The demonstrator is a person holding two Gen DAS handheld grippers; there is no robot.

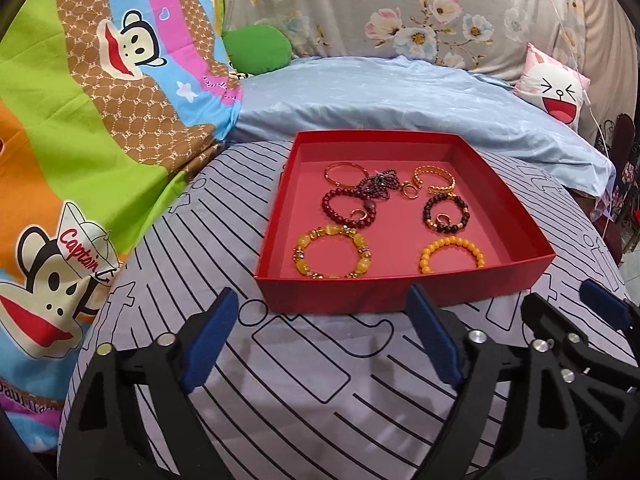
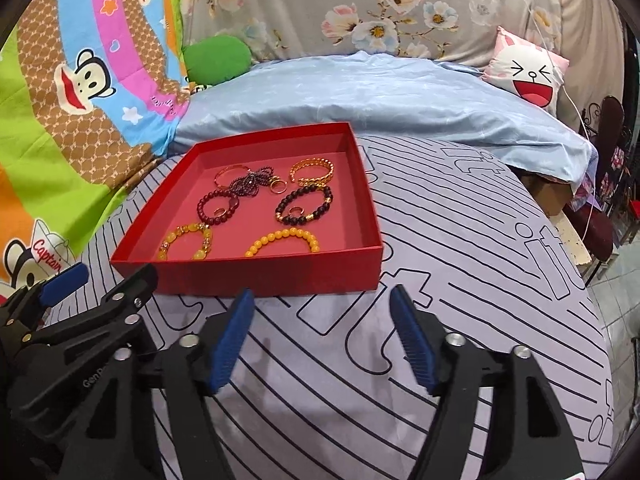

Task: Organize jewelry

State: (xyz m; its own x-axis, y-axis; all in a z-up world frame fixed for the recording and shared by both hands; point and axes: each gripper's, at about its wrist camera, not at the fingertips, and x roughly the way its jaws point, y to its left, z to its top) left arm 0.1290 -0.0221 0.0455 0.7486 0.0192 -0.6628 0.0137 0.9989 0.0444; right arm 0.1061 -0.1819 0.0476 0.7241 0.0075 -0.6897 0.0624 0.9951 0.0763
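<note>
A shallow red box lies on the striped lilac bed cover. Inside it are a large yellow bead bracelet, a smaller orange-yellow one, a dark red bead bracelet, a black bead bracelet, a gold bangle, a thin gold bangle and a dark bead necklace with small rings nearby. My left gripper hovers open just short of the box's near wall. My right gripper stands open beside it, off the box's near right corner. Neither holds anything.
A blue quilt is bunched behind the box. A cartoon monkey blanket rises on the left, with a green cushion and a floral pillow at the back. A white face cushion sits far right, near the bed's edge.
</note>
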